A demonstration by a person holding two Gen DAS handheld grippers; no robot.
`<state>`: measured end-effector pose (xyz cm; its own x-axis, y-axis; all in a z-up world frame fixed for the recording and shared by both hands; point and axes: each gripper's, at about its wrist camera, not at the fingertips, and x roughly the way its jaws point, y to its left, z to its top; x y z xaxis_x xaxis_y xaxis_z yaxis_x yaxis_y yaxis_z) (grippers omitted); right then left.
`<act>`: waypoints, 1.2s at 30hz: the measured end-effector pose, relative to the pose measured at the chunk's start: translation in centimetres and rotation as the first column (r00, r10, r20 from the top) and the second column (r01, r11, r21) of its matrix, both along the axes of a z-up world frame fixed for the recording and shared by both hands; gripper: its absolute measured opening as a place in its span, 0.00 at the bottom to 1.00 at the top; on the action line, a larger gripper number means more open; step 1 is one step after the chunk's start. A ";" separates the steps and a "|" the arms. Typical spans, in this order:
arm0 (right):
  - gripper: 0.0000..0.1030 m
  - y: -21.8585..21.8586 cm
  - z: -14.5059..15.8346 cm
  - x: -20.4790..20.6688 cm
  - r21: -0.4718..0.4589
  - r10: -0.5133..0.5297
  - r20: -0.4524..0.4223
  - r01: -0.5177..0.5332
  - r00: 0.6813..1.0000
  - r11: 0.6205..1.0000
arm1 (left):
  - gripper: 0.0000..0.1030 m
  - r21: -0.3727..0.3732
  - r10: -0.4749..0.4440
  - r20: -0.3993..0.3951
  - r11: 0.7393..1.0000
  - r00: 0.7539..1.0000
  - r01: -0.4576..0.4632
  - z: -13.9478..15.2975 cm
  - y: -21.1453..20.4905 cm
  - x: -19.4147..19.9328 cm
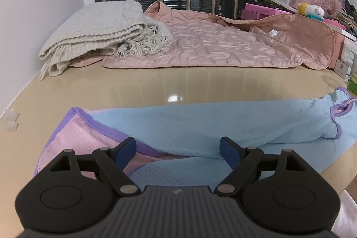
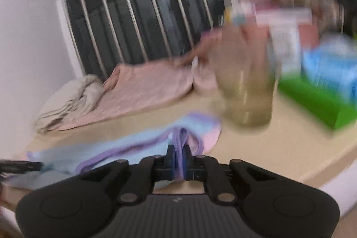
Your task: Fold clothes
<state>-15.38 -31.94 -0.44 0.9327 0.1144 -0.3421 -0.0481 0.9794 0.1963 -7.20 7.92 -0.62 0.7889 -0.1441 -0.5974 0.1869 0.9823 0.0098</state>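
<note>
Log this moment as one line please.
task: fold clothes | left gripper: open over mesh top | right gripper: shut on purple trim

Pastels all over this worktop

The mesh top (image 1: 200, 124) is light blue with tiny perforations, pink inside, purple trim along the edges. Behind it, a dusty pink quilted jacket (image 1: 212, 46) with a stitched wavy pattern, next to a cream ribbed knit blanket (image 1: 98, 30) with fringe. The worktop (image 1: 156, 84) is glossy beige. Both claws are black with dark blue pads (image 1: 126, 148). In the right view there's a blurry green box (image 2: 316, 104) and an olive-yellowish tumbler (image 2: 247, 95).
</note>
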 end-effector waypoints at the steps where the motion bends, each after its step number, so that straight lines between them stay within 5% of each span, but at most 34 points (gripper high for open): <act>1: 0.05 0.7 0.4 -0.6 -0.074 -0.015 0.053 0.019 0.998 0.997 | 0.81 -0.001 0.001 0.000 1.000 1.000 -0.001 0.0 0.0 0.0; 4: 0.06 3.1 0.5 -2.5 -0.345 0.010 0.177 0.052 0.984 0.937 | 0.82 0.000 0.003 -0.001 1.000 1.000 -0.003 0.0 0.0 0.0; 7: 0.27 3.5 -0.7 -2.1 -0.448 -0.013 0.092 0.053 0.996 0.893 | 0.82 0.002 0.003 -0.002 1.000 1.000 -0.003 0.0 0.0 0.0; 9: 0.36 1.9 -0.7 -1.9 -0.339 -0.043 0.019 0.047 0.999 0.939 | 0.82 0.004 0.004 -0.001 1.000 1.000 -0.004 0.0 0.0 -0.1; 11: 0.40 -0.4 0.0 -2.0 -0.127 -0.064 -0.005 0.063 0.998 0.990 | 0.82 0.004 0.005 -0.001 1.000 1.000 -0.005 0.0 -0.1 -0.2; 15: 0.60 -2.2 0.0 -1.7 0.137 -0.066 -0.001 0.066 0.998 0.988 | 0.82 0.004 0.006 0.000 1.000 1.000 -0.006 0.0 0.0 -0.2; 20: 0.56 -0.4 -2.1 0.1 0.030 -0.058 0.009 0.058 0.998 0.998 | 0.83 0.001 0.006 0.001 1.000 1.000 -0.006 0.0 0.0 -0.2; 22: 0.33 -0.2 -2.5 0.6 0.018 -0.042 0.005 0.042 0.999 0.999 | 0.84 -0.008 0.011 0.010 1.000 1.000 -0.011 0.4 0.3 -0.4; 23: 0.12 -0.1 -2.5 0.8 0.018 -0.031 0.000 0.031 1.000 0.999 | 0.85 -0.014 0.015 0.018 1.000 1.000 -0.015 0.7 0.4 -0.7; 26: 0.08 -0.2 -2.2 0.7 0.049 -0.022 -0.004 0.022 1.000 0.999 | 0.85 -0.032 0.028 0.041 0.999 0.999 -0.026 1.6 0.9 -1.3; 31: 0.07 -1.9 -1.0 0.5 0.250 -0.027 0.002 0.026 1.000 0.968 | 0.78 -0.062 0.050 0.079 0.997 0.996 -0.045 3.0 1.8 -2.3; 36: 0.07 2.1 3.3 0.2 0.158 0.107 0.112 -0.124 0.988 0.980 | 0.79 -0.093 0.072 0.116 0.994 0.991 -0.062 4.5 2.7 -3.4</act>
<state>-15.16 -29.82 2.87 0.9389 0.2701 -0.2135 -0.1873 0.9210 0.3416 -10.57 10.58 3.85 0.8633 -0.1371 -0.4858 0.1234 0.9905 -0.0604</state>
